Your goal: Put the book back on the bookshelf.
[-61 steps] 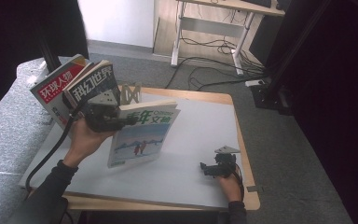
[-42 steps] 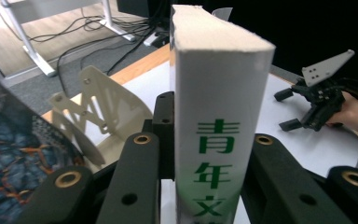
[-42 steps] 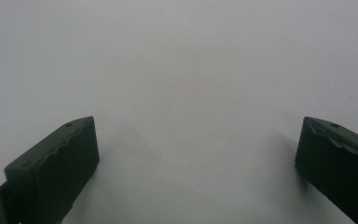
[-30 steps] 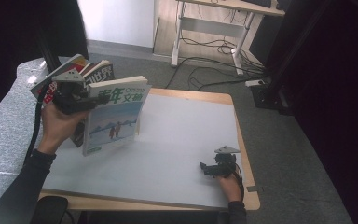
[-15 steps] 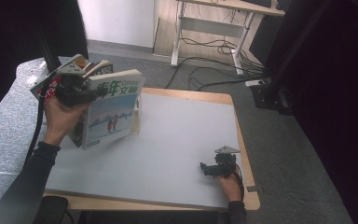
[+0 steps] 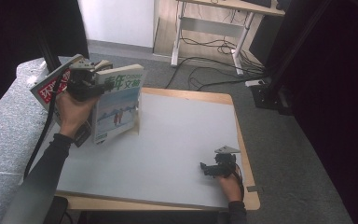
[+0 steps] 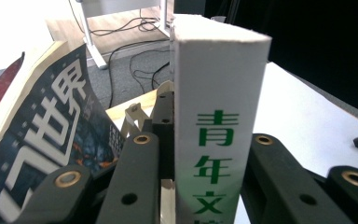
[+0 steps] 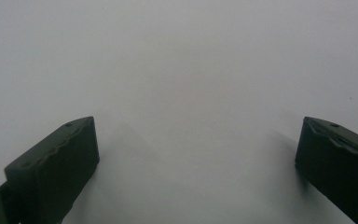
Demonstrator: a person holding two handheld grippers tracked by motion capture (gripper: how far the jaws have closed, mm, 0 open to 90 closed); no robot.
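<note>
Left black two-jaw gripper (image 6: 86, 84) raised at the table's far-left corner, jaws clamped on the white spine of a thick pale-blue paperback magazine with green characters (image 6: 116, 105), held upright and pressed against a leaning row of other magazines: a dark-covered one with large white characters (image 7: 42, 140) just beside it, a red-and-white one (image 6: 51, 86) farther out. Right black two-jaw gripper (image 6: 209, 169) low near the right front edge of the white-topped, wood-rimmed table (image 6: 182, 135), jaws spread wide apart over bare surface, nothing between them.
</note>
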